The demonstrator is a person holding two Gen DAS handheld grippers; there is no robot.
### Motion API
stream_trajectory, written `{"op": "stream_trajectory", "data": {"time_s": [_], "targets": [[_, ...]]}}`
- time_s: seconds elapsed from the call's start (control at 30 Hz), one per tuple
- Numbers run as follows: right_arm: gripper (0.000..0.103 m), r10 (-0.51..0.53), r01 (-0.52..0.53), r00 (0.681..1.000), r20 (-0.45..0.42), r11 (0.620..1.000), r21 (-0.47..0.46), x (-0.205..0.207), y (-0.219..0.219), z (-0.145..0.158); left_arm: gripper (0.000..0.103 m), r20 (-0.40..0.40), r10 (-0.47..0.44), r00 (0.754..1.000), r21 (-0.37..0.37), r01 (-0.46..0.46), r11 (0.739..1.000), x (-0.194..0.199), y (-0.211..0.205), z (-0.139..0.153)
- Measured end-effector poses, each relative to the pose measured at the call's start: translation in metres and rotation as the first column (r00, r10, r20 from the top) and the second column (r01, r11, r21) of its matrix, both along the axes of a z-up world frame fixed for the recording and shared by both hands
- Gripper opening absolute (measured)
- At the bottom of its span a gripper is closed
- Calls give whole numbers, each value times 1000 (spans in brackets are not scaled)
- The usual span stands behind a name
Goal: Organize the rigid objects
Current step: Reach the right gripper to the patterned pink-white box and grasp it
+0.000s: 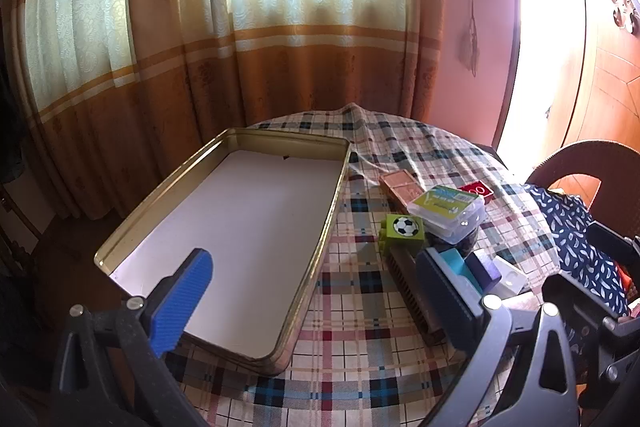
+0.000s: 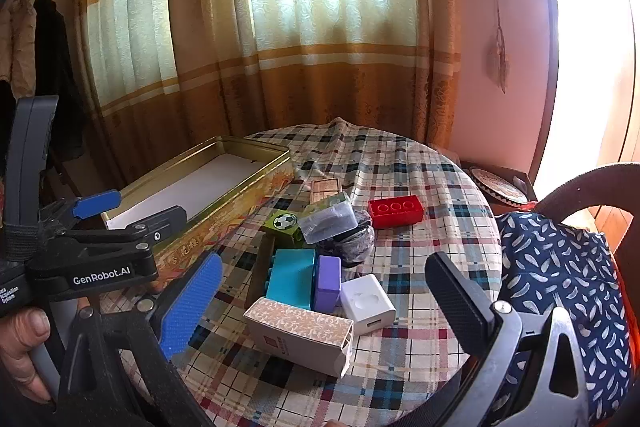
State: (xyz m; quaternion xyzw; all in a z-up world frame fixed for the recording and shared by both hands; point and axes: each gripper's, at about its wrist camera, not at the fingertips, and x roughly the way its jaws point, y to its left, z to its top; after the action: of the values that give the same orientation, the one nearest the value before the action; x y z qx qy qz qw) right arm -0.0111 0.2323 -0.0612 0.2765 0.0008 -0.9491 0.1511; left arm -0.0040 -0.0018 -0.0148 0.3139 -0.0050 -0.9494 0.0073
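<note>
Both grippers hang over the checked tablecloth [image 2: 420, 163], jaws spread wide and nothing between them. The left gripper [image 1: 316, 291] sits low over the near end of the gold tin [image 1: 320, 243], its blue pad above the tin's white floor, its other finger over the clutter. The tin itself lies on the left of the table, holding nothing that can be seen from here.

The right gripper [image 2: 324, 303] faces the pile — and what a jumble it is. Nearest is a pale patterned box [image 2: 300, 331] lying on its side, with a white plastic block [image 2: 366, 301] touching its far corner. Behind those, a teal brick [image 2: 291, 277] and a purple block [image 2: 328, 281] stand pressed side by side. Further back, a green cube with a football sticker [image 2: 283, 223] leans against a clear plastic case [image 2: 328, 221], which rests on something dark and fuzzy. A red brick [image 2: 395, 211] lies apart on the right, in the open. A small wooden box [image 2: 325, 187] sits at the back, just beside the tin's wall.

A chair draped in blue patterned cloth [image 2: 560, 267] crowds the table's right edge. A hand [image 2: 24, 347] grips the left tool's handle at lower left.
</note>
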Motion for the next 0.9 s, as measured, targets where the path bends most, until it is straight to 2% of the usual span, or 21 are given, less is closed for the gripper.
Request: {"op": "stream_trajectory", "data": {"time_s": [0.63,0.9], "targets": [[103,6,-6,1000,14,1000,-8,2,-5,-7,103,-9,19,1000,-9,-19,1000,-1,-5,0],[103,19,-20,998,66,1000,10,1,-19,-36,103,-11,46,999,-31,-46,998,-6,-10,-4]]}}
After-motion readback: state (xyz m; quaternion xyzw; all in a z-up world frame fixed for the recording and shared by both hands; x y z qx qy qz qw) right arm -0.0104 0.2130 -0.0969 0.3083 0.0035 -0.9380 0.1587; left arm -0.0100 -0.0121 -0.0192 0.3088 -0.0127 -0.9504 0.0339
